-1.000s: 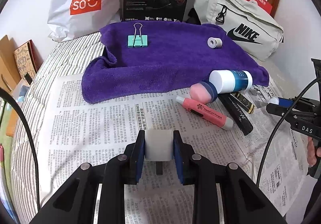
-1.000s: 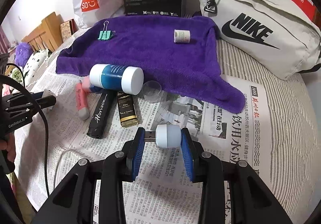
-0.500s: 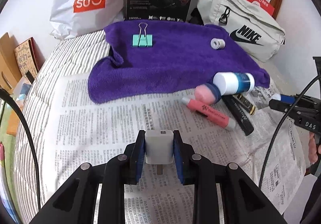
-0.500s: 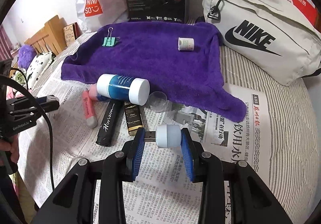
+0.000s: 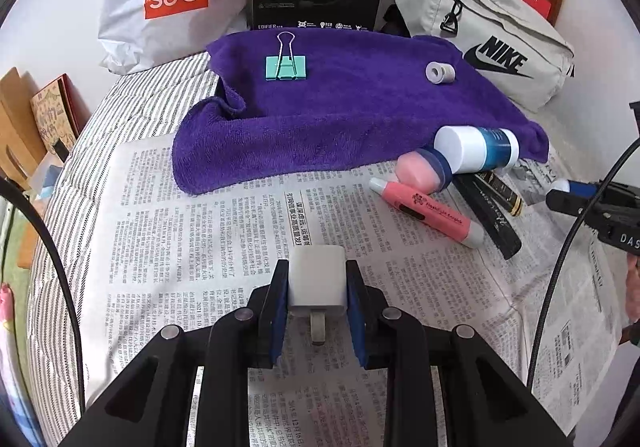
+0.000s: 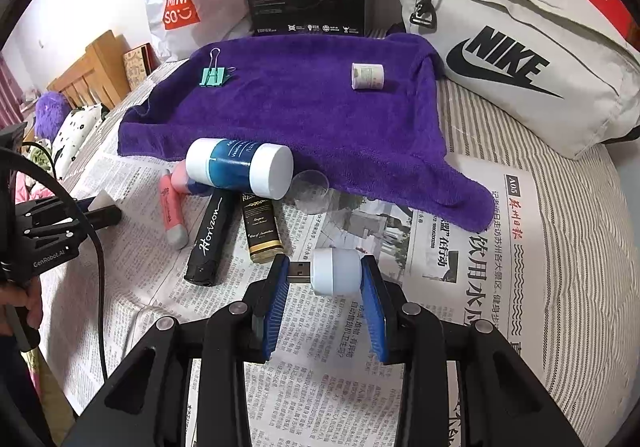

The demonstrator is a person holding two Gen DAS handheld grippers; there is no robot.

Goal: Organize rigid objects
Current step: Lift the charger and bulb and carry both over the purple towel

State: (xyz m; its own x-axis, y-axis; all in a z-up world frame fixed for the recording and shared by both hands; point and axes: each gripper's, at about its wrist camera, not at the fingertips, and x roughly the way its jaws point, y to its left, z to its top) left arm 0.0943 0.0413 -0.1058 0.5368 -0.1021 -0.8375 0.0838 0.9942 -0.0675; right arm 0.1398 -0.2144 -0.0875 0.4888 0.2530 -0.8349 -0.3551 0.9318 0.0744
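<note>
- left hand-held gripper (image 5: 318, 287) clamps white charger (image 5: 317, 279), above newspaper (image 5: 192, 231)
- right hand-held gripper (image 6: 325, 279) clamps USB lamp (image 6: 334, 271)
- clip (image 5: 286, 67), tape roll (image 5: 440, 73) on towel (image 5: 340, 115)

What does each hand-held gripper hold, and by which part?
Left hand-held gripper: white charger plug, by its flat sides. Right hand-held gripper: white USB light, clamped end to end.

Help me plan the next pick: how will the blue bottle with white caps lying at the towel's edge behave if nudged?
The bottle lies on its side and is round, so it will probably roll. It rests across the black tube and gold-labelled bottle, so a push may shift those too. Its smooth, seemingly plastic surface could be slippery.
</note>
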